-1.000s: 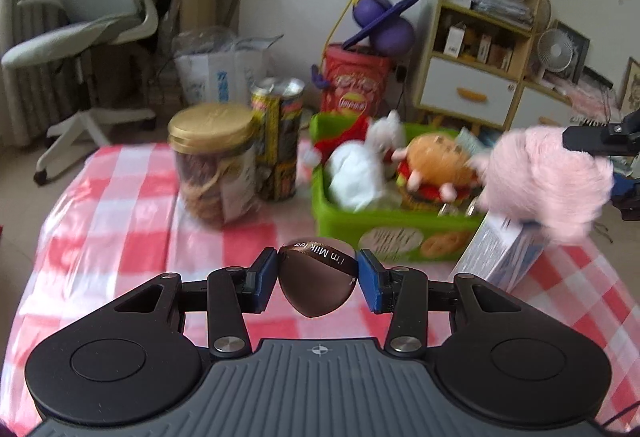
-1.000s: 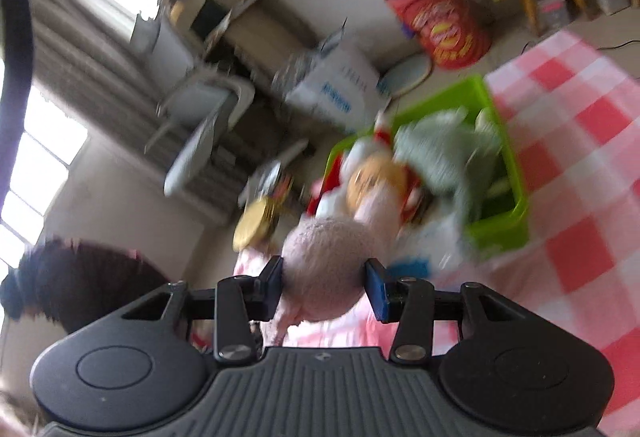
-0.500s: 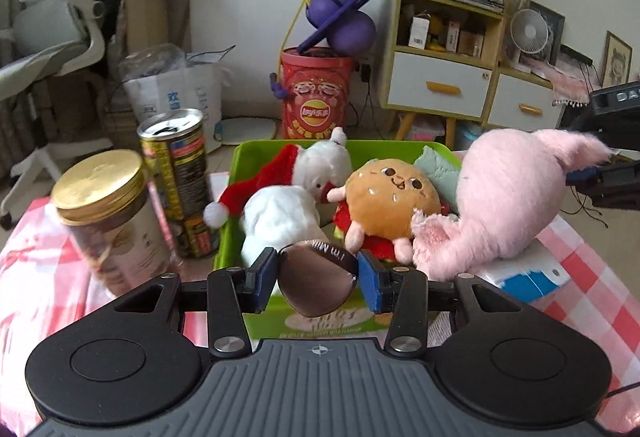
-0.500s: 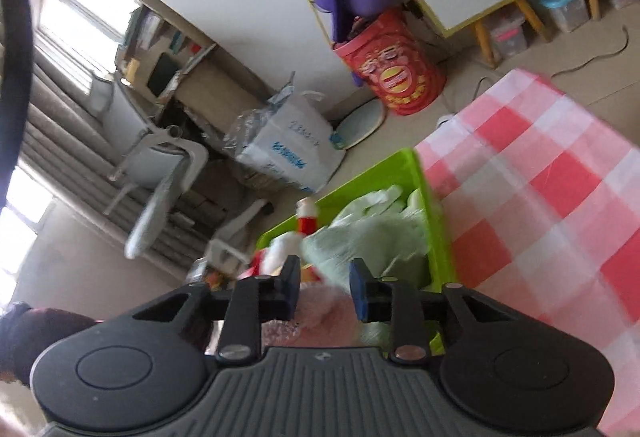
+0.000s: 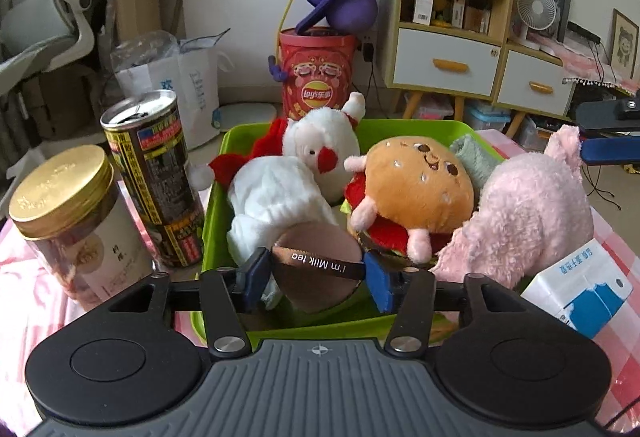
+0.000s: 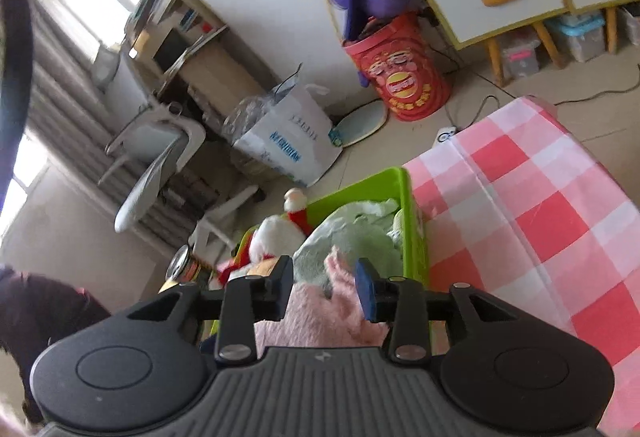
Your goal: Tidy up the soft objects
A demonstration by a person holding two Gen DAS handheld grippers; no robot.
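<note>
Over the near edge of the green bin (image 5: pixel 216 197), the left gripper (image 5: pixel 316 273) has its jaws clamped on a brown puff (image 5: pixel 320 269) — a rounded soft pad with a dark ribbon reading "I'm Milk tea" stretched across it, pinched from both sides by the blue fingertips (image 5: pixel 378 283). The puff hangs just above the bin's front wall, close to the white plush (image 5: pixel 288 193) with its red hat and the burger plush (image 5: pixel 408 193), both lying in the bin. A pink plush (image 5: pixel 528 213) leans against the bin's right side, its lower end beside a blue-and-white carton (image 5: pixel 576 285) on the checked cloth (image 5: pixel 616 249).

The right gripper (image 6: pixel 324 287) stands with its jaws apart and grips nothing; the pink plush (image 6: pixel 320 317) sits below and between the fingers, an ear poking up into the gap, though whether fur touches either pad cannot be told.

The left wrist view alone shows a gold-lidded jar (image 5: pixel 68 221), the tall opened can (image 5: pixel 154 177) just left of the bin, and the carton. The right wrist view alone shows the pale green plush (image 6: pixel 356 237) filling the bin's far end — barely a sliver in the other view — and the open stretch of checked cloth beyond the bin's wall.
</note>
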